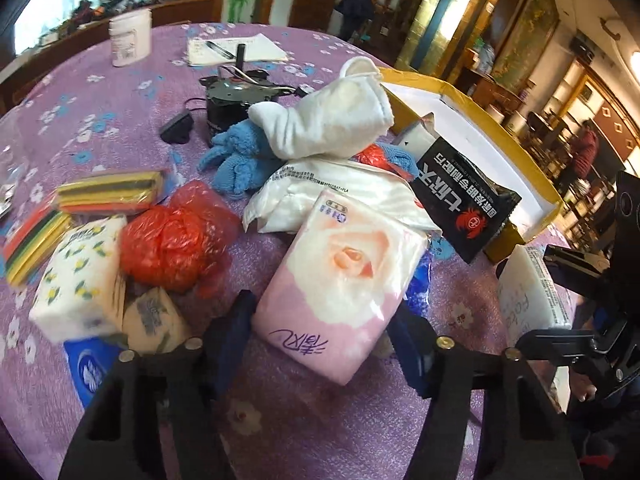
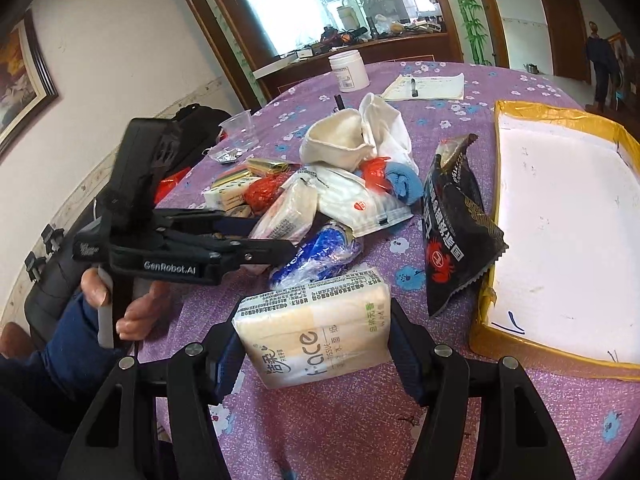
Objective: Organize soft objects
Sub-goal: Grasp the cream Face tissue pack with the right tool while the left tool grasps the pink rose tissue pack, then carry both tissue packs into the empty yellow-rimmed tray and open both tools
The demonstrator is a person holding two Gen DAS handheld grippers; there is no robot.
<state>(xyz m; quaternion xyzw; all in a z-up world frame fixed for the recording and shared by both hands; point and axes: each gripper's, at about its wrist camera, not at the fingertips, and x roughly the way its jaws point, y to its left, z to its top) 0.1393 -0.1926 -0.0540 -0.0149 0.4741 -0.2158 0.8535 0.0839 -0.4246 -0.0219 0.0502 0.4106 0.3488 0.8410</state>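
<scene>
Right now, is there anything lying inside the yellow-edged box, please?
No, the box shows only its bare white floor; the black snack bag merely leans against its rim.

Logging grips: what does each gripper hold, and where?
Left gripper: pink tissue pack, near end. Right gripper: Face tissue pack, across its sides.

Left tool [image 1: 324, 332] clamping pink tissue pack [image 1: 340, 292], purple floral tablecloth [image 1: 100, 96]

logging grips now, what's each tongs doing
left tongs: closed on the pink tissue pack
right tongs: closed on the beige face tissue pack
</scene>
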